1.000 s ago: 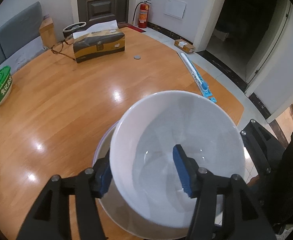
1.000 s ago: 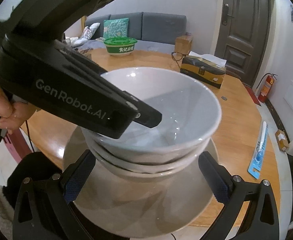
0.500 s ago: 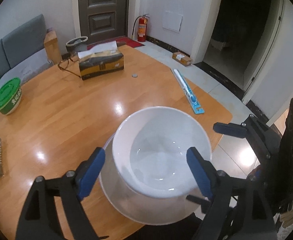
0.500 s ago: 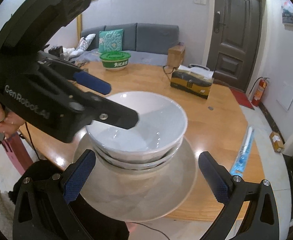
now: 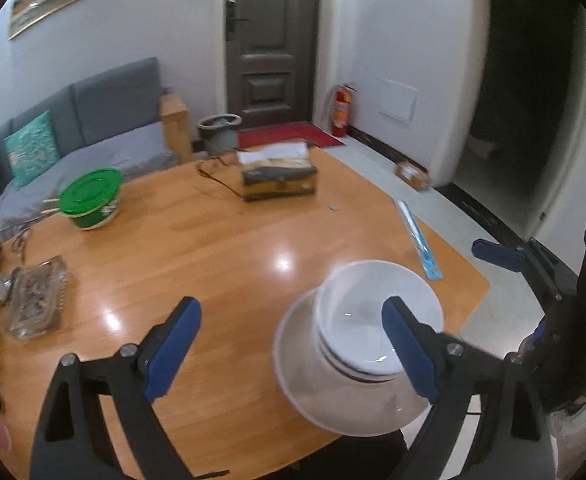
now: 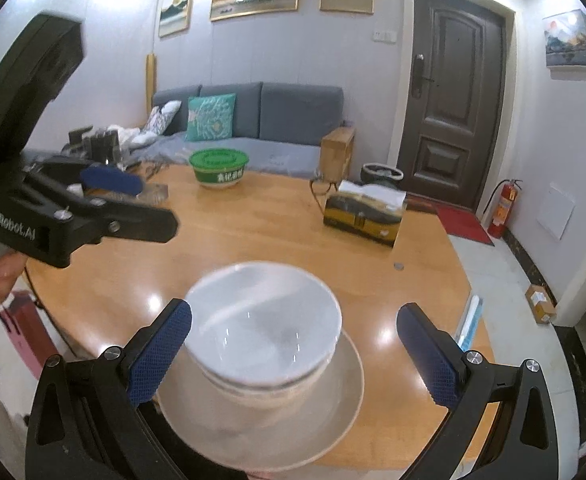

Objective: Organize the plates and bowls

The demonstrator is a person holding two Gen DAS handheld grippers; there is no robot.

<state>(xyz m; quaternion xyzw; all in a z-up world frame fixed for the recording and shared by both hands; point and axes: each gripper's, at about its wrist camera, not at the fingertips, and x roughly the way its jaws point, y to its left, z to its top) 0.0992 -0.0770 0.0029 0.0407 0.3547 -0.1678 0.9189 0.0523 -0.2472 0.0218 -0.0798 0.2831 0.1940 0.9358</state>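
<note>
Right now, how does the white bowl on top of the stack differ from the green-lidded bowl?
The white bowl is open and empty; the green-lidded bowl is covered. The white bowl sits nested on other bowls over a plate at the near table edge; the green-lidded bowl stands alone at the far side. Both are upright.

White bowls [image 5: 377, 320] nested in stack, upright, mouths up; top bowl empty, glossy, interior reflecting light. At least two rims visible below top bowl; exact count cannot be told. Stack sits on white plate [image 5: 305, 380], toward its far side. Plate flat on wooden table [image 5: 213, 248], near front edge, close to corner. Both slightly blurred.
</note>
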